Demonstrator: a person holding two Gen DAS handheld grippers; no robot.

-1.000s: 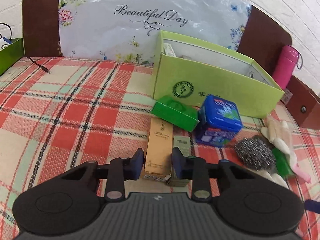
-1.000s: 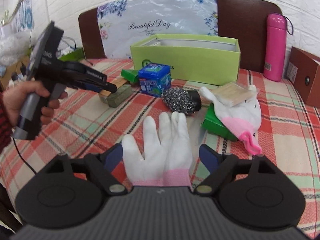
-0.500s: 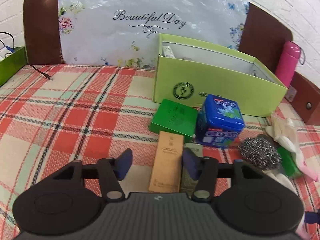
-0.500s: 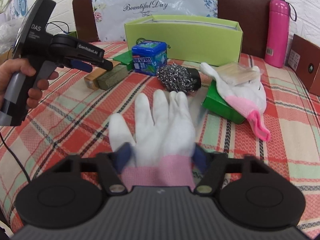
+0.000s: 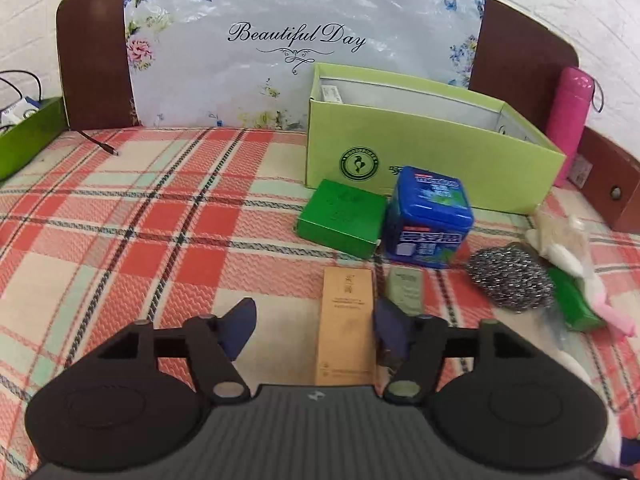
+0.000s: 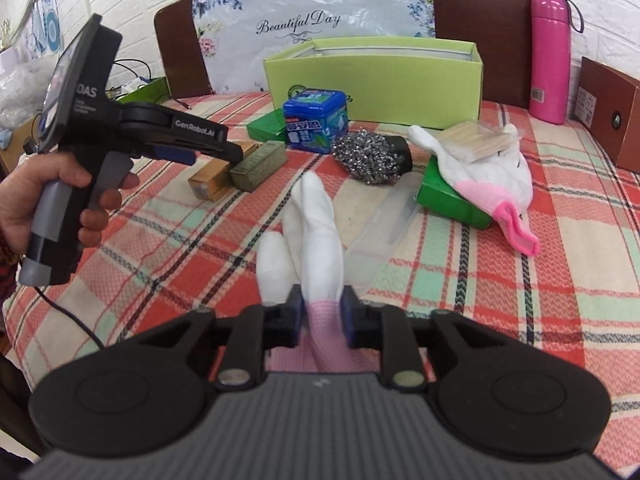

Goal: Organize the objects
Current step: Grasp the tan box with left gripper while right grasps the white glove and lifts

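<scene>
My right gripper (image 6: 320,314) is shut on the pink cuff of a white glove (image 6: 316,224), whose fingers bunch up and point away over the plaid tablecloth. My left gripper (image 5: 314,330) is open and empty, its fingers either side of a tan carton (image 5: 347,320) with an olive carton (image 5: 405,288) beside it. The left gripper (image 6: 224,150) also shows in the right wrist view, held over both cartons (image 6: 240,170). Beyond lie a flat green box (image 5: 340,218), a blue tissue cube (image 5: 430,216), a steel scourer (image 5: 510,278) and the open lime box (image 5: 432,148).
A second white and pink glove (image 6: 492,176) drapes over a green box (image 6: 448,200) with a toothpick pack (image 6: 476,140) on top. A pink flask (image 6: 550,56) and a brown box (image 6: 608,116) stand at the right. A clear plastic strip (image 6: 384,224) lies beside the held glove.
My right gripper has closed on the glove's cuff and squeezed it narrow. My left gripper has opened wider and drawn back from the tan carton.
</scene>
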